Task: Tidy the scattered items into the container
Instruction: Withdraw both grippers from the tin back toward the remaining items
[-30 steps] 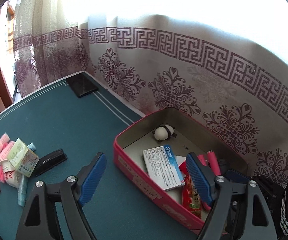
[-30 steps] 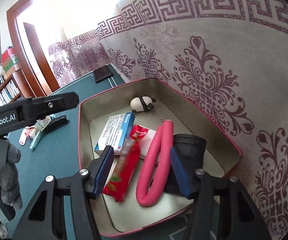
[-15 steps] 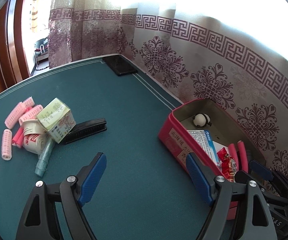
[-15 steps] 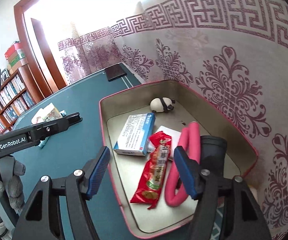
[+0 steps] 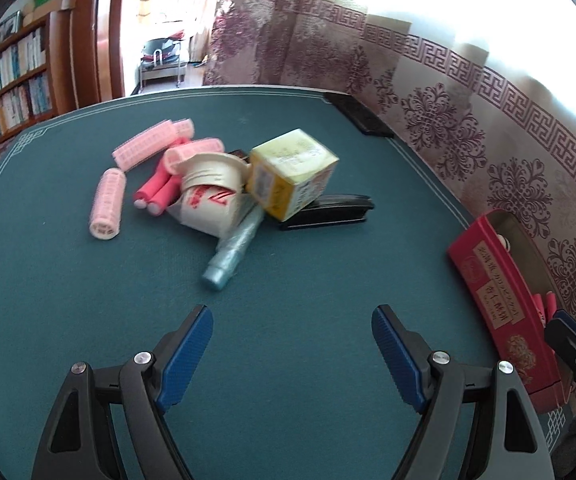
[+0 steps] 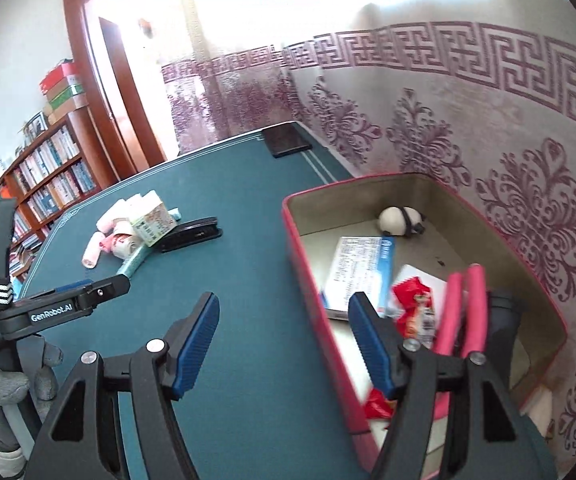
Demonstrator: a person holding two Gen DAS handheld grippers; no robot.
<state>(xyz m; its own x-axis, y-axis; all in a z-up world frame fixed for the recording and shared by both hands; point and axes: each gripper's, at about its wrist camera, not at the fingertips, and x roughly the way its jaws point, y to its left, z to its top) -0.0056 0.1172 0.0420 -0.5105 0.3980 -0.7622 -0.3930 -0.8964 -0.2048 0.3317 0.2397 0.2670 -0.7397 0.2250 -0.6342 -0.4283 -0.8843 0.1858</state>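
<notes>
1. My left gripper hangs over bare green tabletop with its jaws spread wide and nothing between them; the heap of loose things lies ahead of it, well apart.
2. In the heap: pink rollers at the far left; one roller lies alone, nearest the left edge; two red foam sticks poke out beside a tipped white cup.
3. A yellow box leans on the cup and on a black stapler; a blue tube sticks out from under the cup toward me.
4. My right gripper is open and empty; its left finger is over the tabletop, its right finger over the rim of the red tin.
5. The tin stands at the tabletop's right edge, against the curtain; inside I see a panda toy at the far end, a white-blue box, a red snack packet and a pink foam stick; a black thing beside the stick I cannot identify.
6. A dark flat object lies at the far corner.
7. In the right view a gloved hand holds the left gripper's handle near the left edge.
</notes>
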